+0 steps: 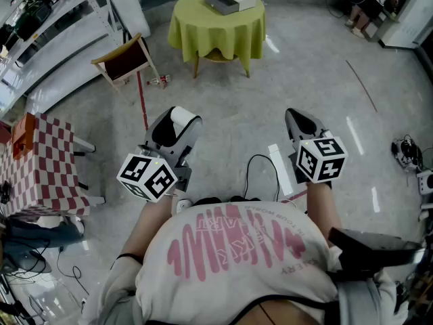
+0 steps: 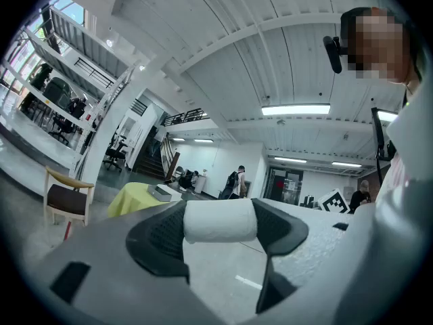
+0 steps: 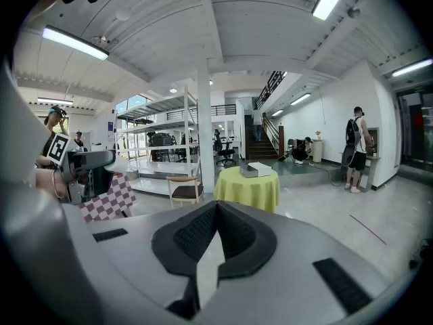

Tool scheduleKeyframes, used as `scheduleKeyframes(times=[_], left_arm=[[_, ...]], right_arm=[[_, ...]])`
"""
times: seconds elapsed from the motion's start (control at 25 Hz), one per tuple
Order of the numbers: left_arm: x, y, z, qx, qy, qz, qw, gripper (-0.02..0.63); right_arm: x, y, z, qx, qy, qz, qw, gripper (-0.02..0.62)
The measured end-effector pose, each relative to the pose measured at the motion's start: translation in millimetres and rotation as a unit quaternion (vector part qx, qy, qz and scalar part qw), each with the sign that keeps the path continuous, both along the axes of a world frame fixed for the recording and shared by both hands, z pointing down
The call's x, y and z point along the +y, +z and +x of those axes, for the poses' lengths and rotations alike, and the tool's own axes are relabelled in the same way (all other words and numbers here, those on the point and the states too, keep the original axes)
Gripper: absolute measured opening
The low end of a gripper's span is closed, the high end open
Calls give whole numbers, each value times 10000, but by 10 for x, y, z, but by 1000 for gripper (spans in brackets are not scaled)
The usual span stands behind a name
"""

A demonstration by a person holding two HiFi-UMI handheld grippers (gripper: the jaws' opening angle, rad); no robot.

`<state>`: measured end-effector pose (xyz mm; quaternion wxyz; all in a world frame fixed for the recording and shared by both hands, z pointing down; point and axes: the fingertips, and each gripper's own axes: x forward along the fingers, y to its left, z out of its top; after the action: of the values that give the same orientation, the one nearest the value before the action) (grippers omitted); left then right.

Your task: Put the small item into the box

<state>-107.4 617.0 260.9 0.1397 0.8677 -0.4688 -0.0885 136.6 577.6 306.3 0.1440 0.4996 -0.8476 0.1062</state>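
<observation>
Head view: L gripper (image 1: 177, 126) grips a small white cylindrical roll (image 1: 183, 117) crosswise btwn its black pads, jaws wide on it. R gripper (image 1: 295, 118) is clenched w/ nothing in it, well apart to the right of the L one. Far ahead of both, a round table w/ yellow-green cloth (image 1: 216, 29) carries a flat grey-and-white box (image 1: 230, 1). A wooden chair w/ dark red seat (image 1: 126, 59) stands ahead-left of the L gripper.

L gripper view: roll spans the gap, both pads touching its ends. Table and box are far ahead, left of the jaws.

R gripper view: jaws pressed together, empty. Table w/ box is straight ahead, well off.
</observation>
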Motion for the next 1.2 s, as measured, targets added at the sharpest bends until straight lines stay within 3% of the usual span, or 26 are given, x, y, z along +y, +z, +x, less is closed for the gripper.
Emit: scheduleKeyframes(times=[0.44, 0.68, 1.2], left_arm=[[37, 23, 30, 8, -124, -78, 9999, 303], [3, 288, 7, -2, -192, -423, 9989, 304], [-784, 639, -25, 69, 233, -740, 9970, 304]], right_arm=[[-16, 56, 16, -34, -168, -51, 9998, 5], [-74, 349, -37, -303, -222, -368, 9986, 5], [-634, 755, -70, -431, 189, -908, 9948, 5]])
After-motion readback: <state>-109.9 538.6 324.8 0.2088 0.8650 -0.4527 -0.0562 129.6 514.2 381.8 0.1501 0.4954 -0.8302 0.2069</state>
